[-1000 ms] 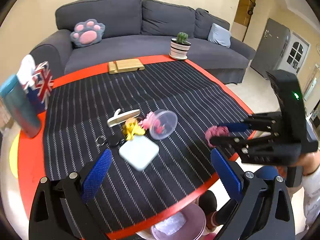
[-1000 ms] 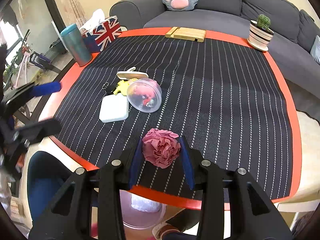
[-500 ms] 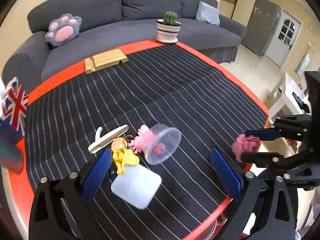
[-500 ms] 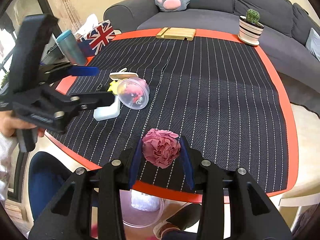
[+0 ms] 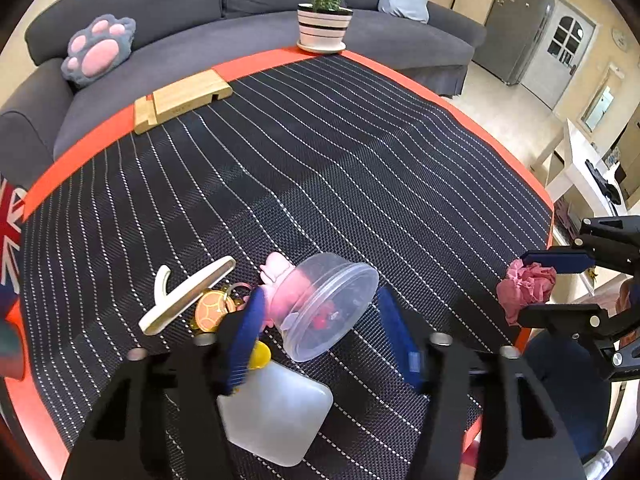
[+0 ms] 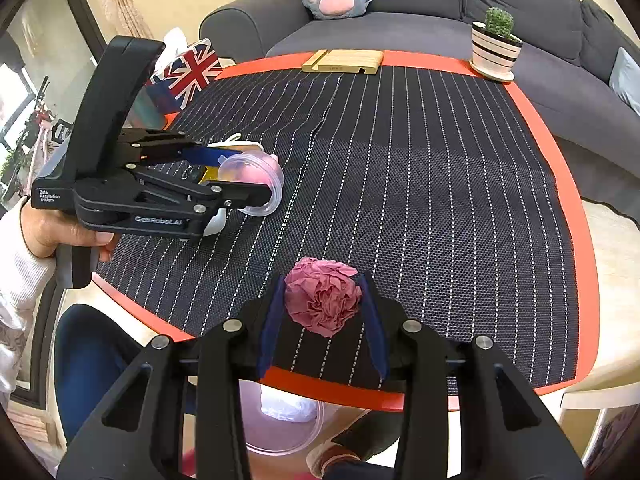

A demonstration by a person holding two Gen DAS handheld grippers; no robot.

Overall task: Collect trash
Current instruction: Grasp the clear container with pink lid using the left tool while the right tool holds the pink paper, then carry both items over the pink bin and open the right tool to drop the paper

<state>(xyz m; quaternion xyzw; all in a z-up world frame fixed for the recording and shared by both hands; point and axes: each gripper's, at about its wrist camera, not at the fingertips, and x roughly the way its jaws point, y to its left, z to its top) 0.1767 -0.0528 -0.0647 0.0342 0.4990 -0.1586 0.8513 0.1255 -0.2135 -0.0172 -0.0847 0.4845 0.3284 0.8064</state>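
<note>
Clear plastic cup (image 5: 329,306) on its side now sits between the left gripper (image 5: 320,334)'s parted fingers, which have narrowed around it since a second ago, apparently not yet touching. The right gripper (image 6: 323,322) stays clamped on the pink paper wad (image 6: 323,301) above the table edge (image 6: 320,390), over the bin (image 6: 280,428).

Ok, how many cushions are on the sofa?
2 in view: a paw cushion at the sofa's left end and a pale blue cushion toward its right. Others may be hidden outside the frame.
</note>
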